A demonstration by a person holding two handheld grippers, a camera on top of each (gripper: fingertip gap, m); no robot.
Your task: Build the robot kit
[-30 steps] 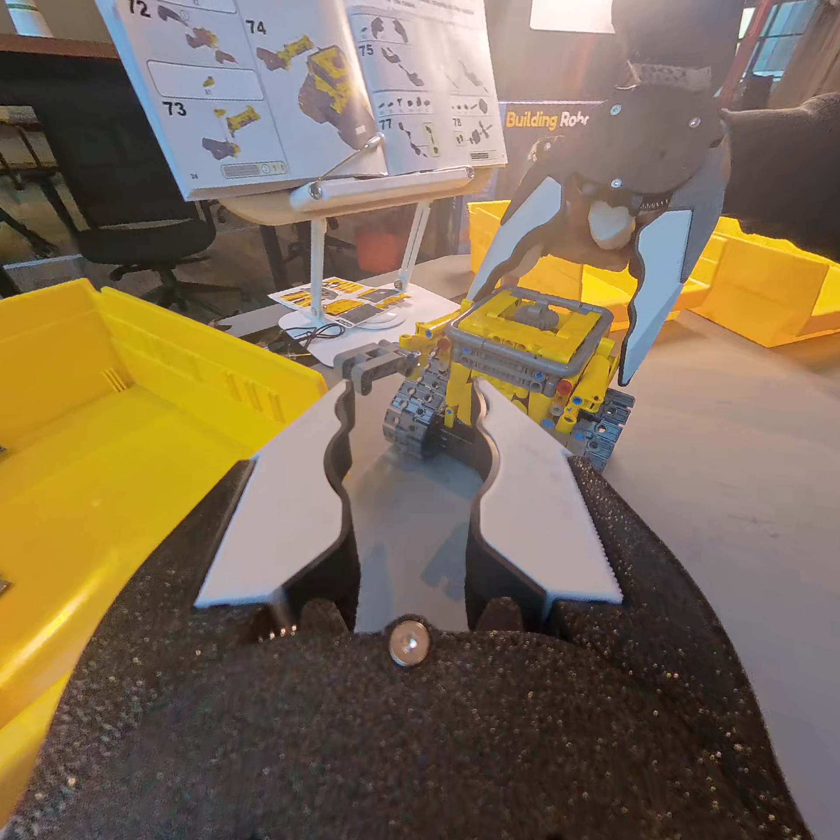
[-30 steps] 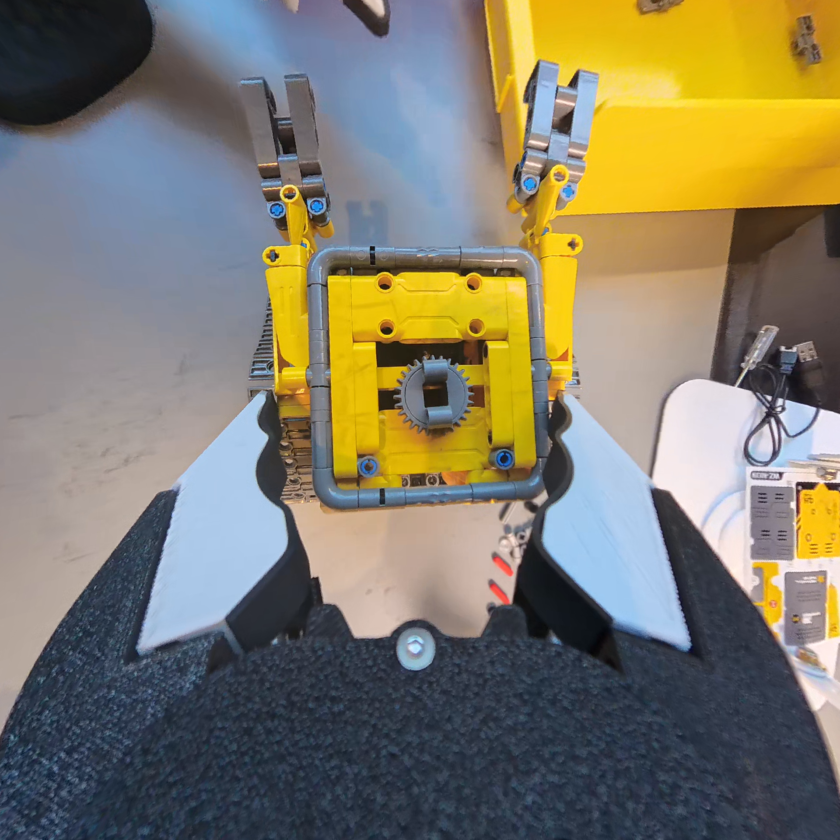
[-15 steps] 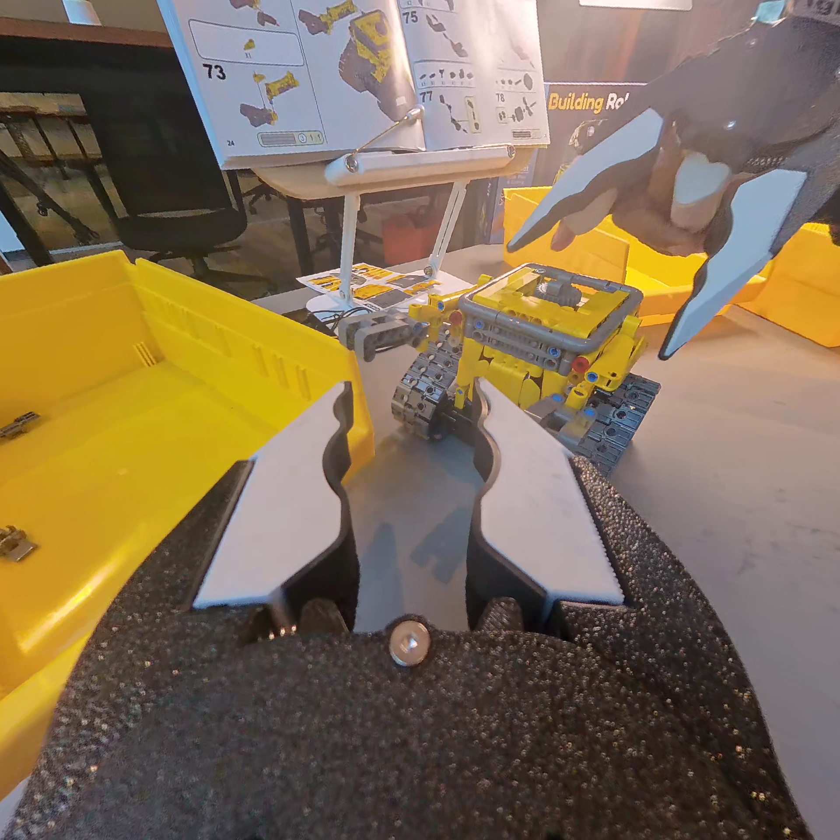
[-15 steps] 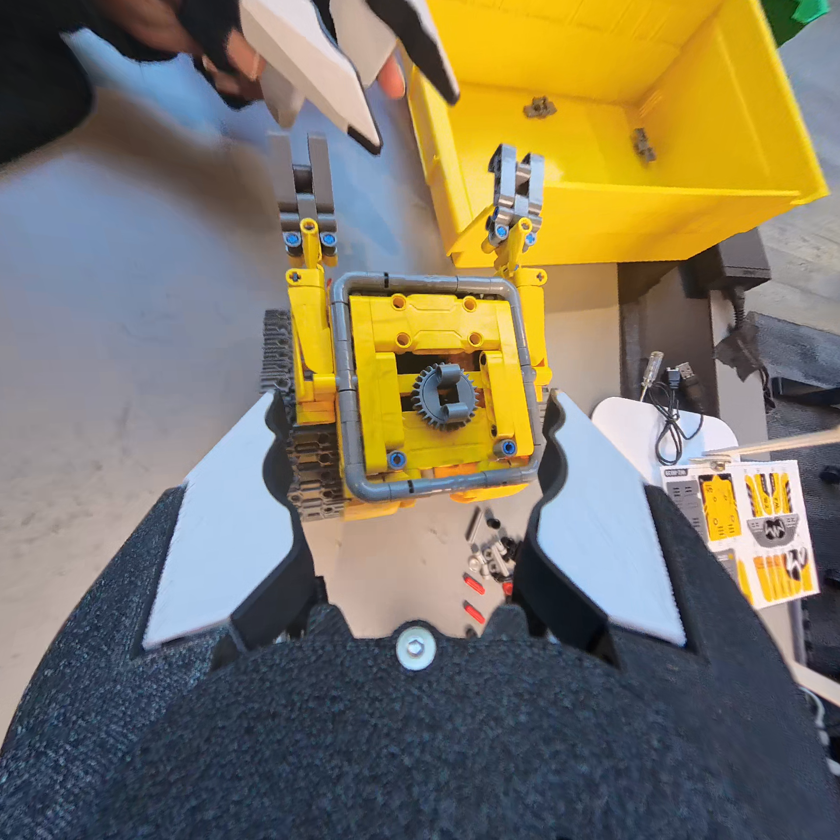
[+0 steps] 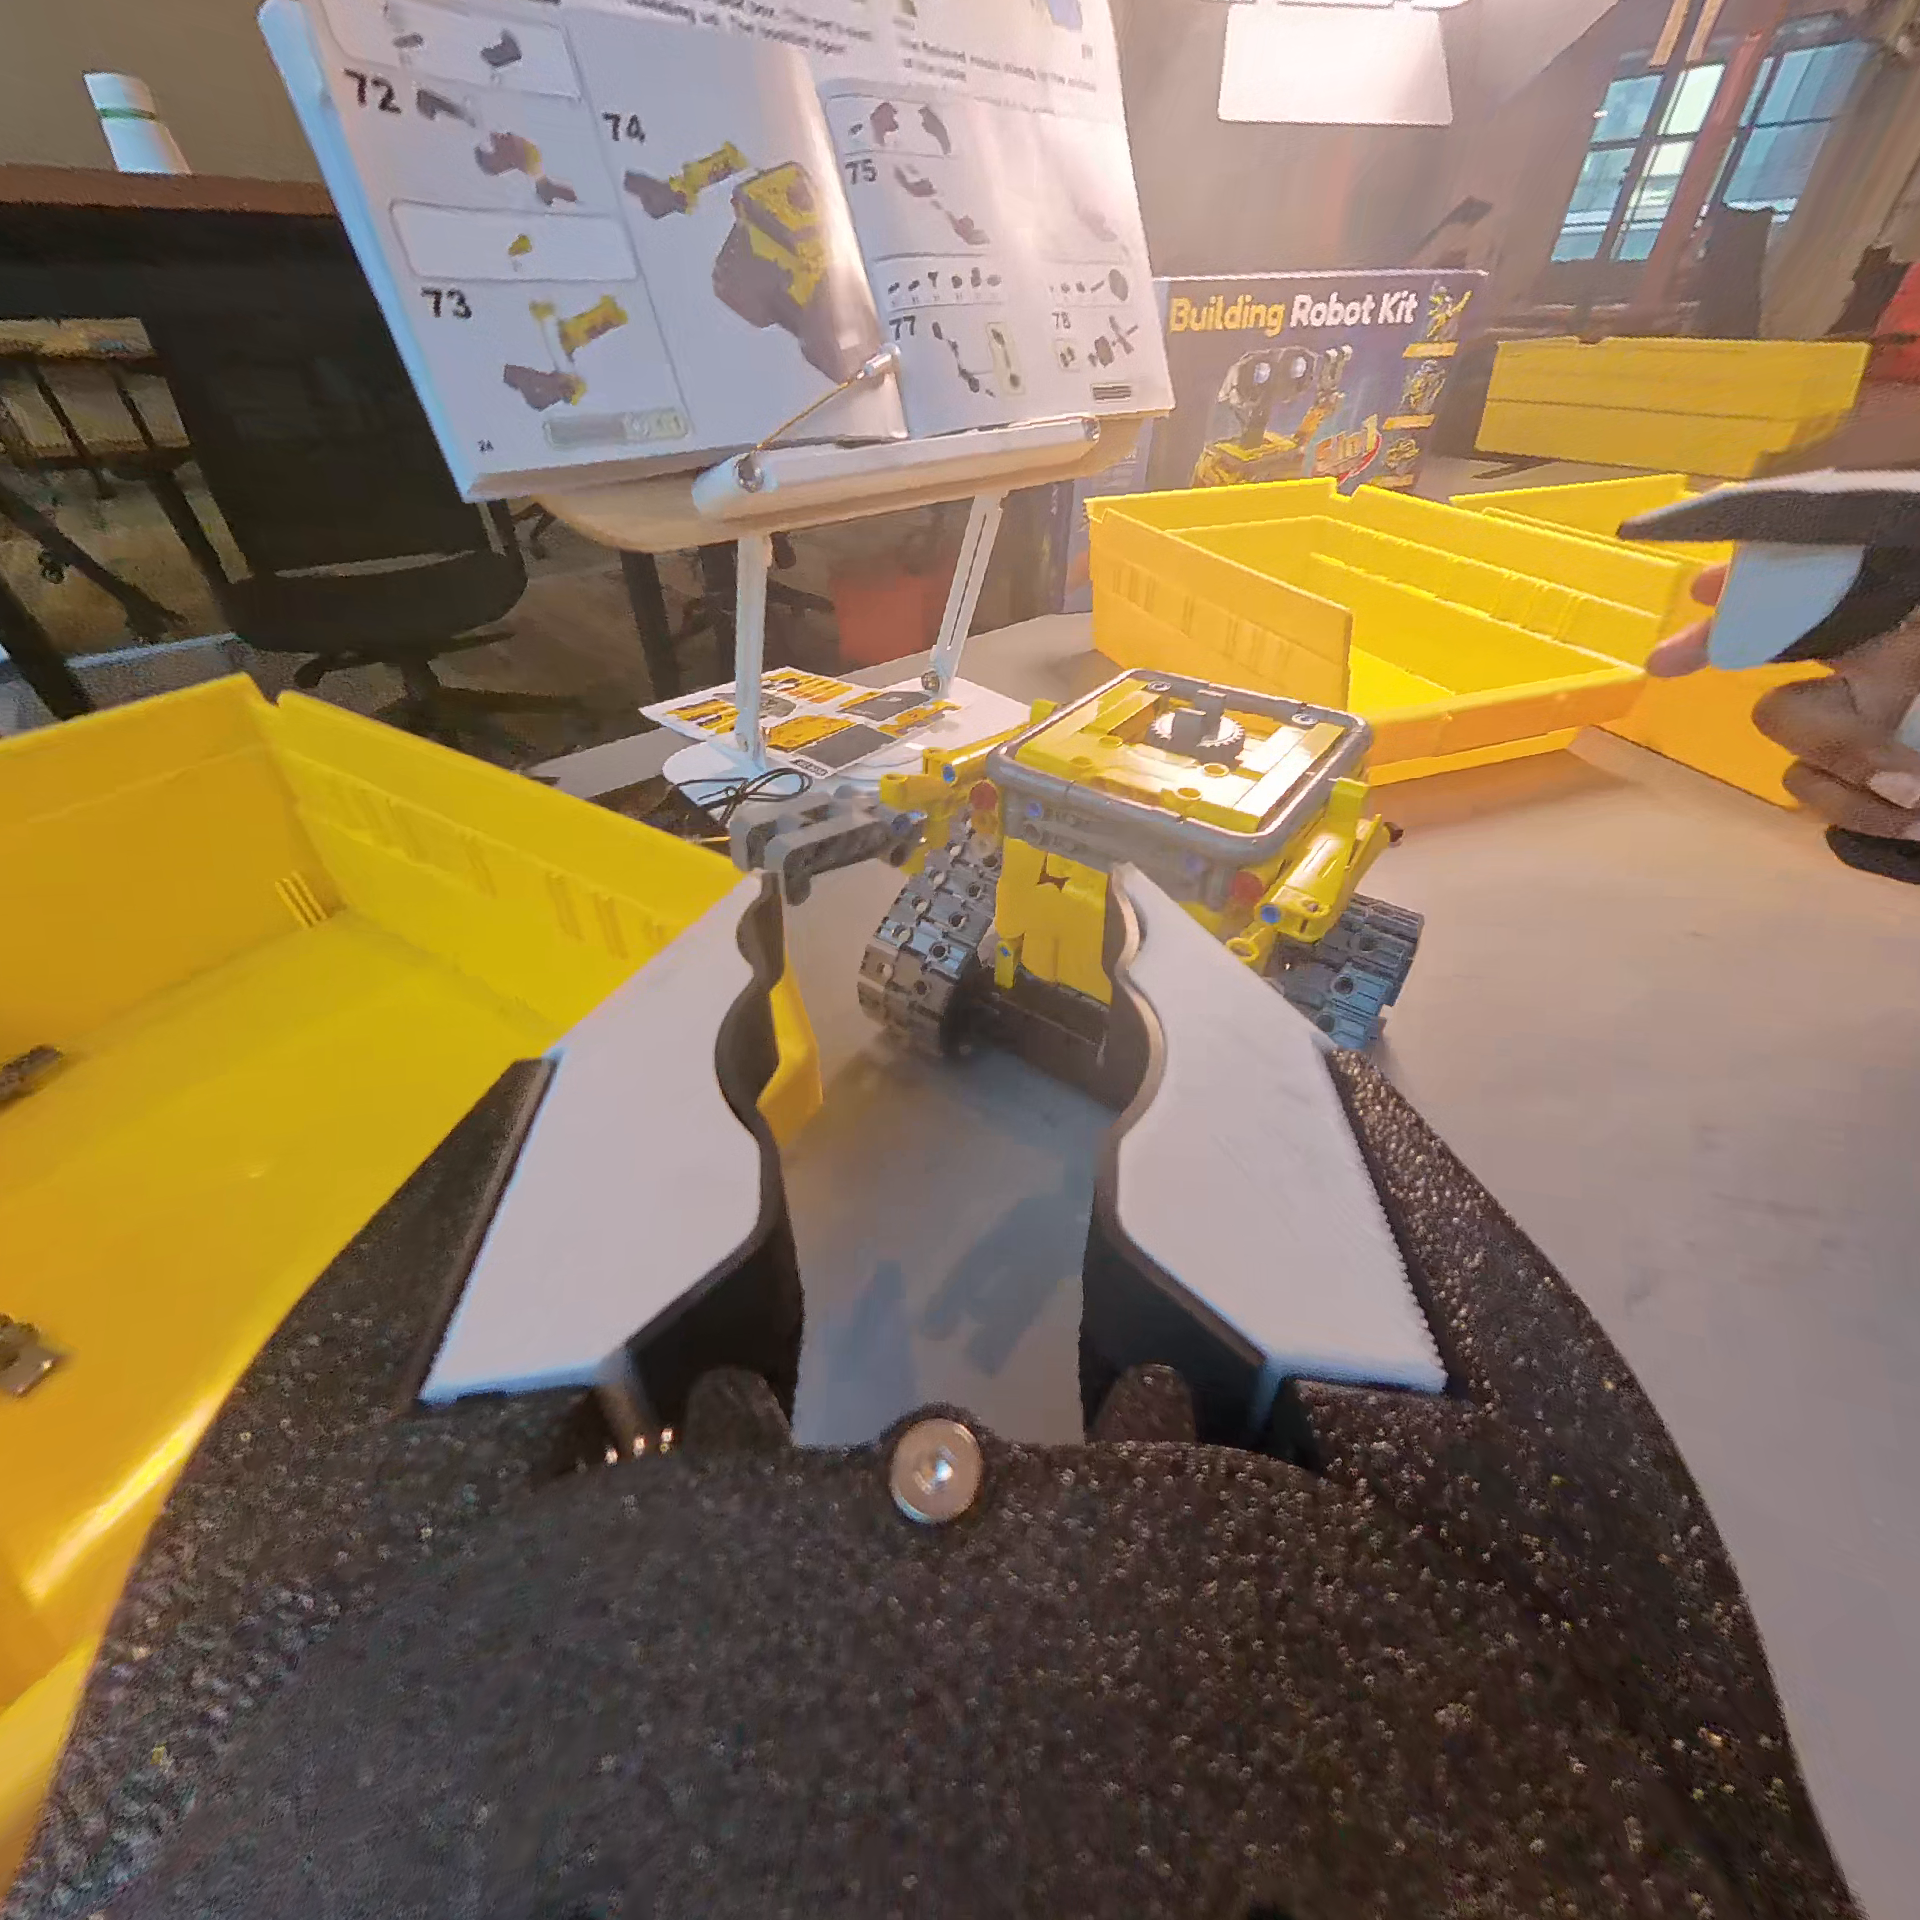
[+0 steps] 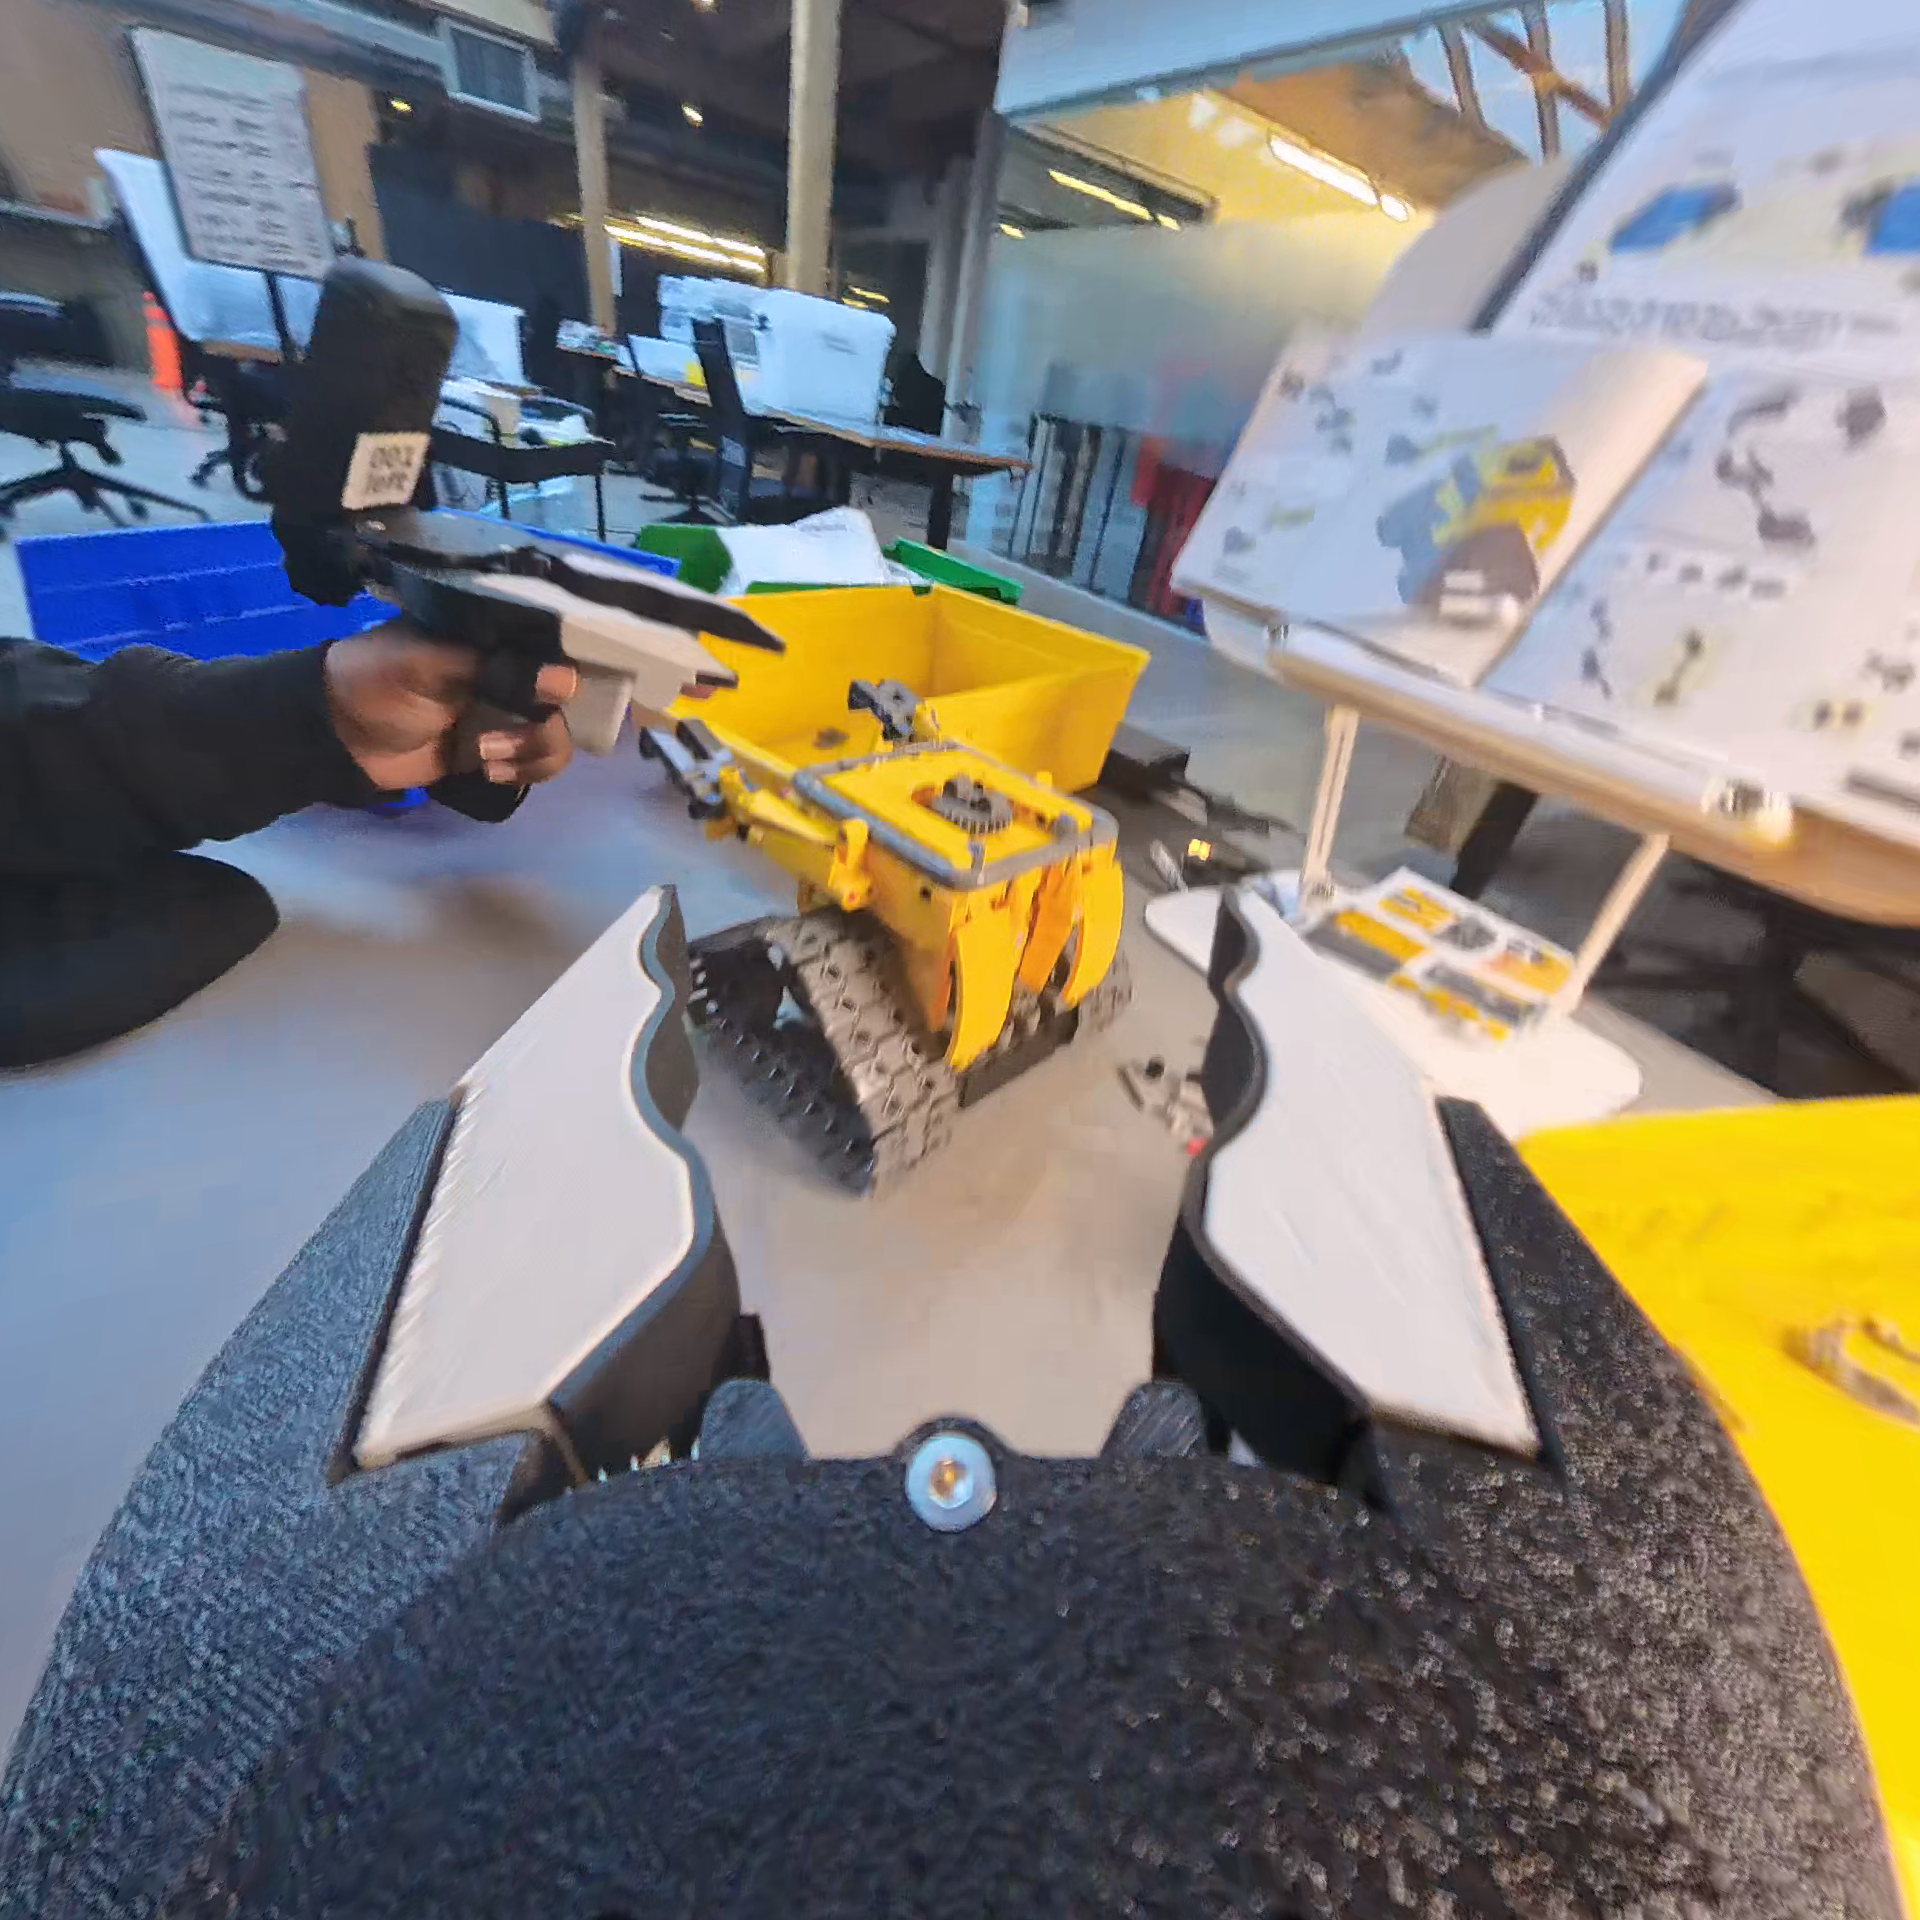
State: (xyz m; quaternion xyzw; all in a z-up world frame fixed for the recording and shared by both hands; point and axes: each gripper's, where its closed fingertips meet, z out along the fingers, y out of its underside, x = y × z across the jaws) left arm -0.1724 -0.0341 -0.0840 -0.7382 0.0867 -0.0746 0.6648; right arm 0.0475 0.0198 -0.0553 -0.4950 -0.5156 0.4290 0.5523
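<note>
A yellow and grey brick robot on black tracks (image 5: 1132,852) stands on the grey table, with a grey gear on top and two arms ending in grey claws. My left gripper (image 5: 945,914) is open and empty, just short of the robot's track. My right gripper (image 6: 948,935) is open and empty, low over the table, close to the robot (image 6: 935,914) from its other side. The left gripper also shows in the right wrist view (image 6: 582,623), held in a hand. The right gripper also shows at the right edge of the left wrist view (image 5: 1787,592).
A yellow bin (image 5: 260,987) with a few small parts stands at the left. More yellow bins (image 5: 1351,613) stand behind. An open instruction booklet on a white stand (image 5: 727,260), a sticker sheet (image 6: 1423,966) and a kit box (image 5: 1309,384) are behind the robot. Small loose parts (image 6: 1164,1091) lie beside it. The robot (image 6: 935,914) is about 11 cm from my right fingertips.
My right gripper has come away from above the robot and now sits low beside it, looking level. My left gripper has stayed in front of the robot, still open.
</note>
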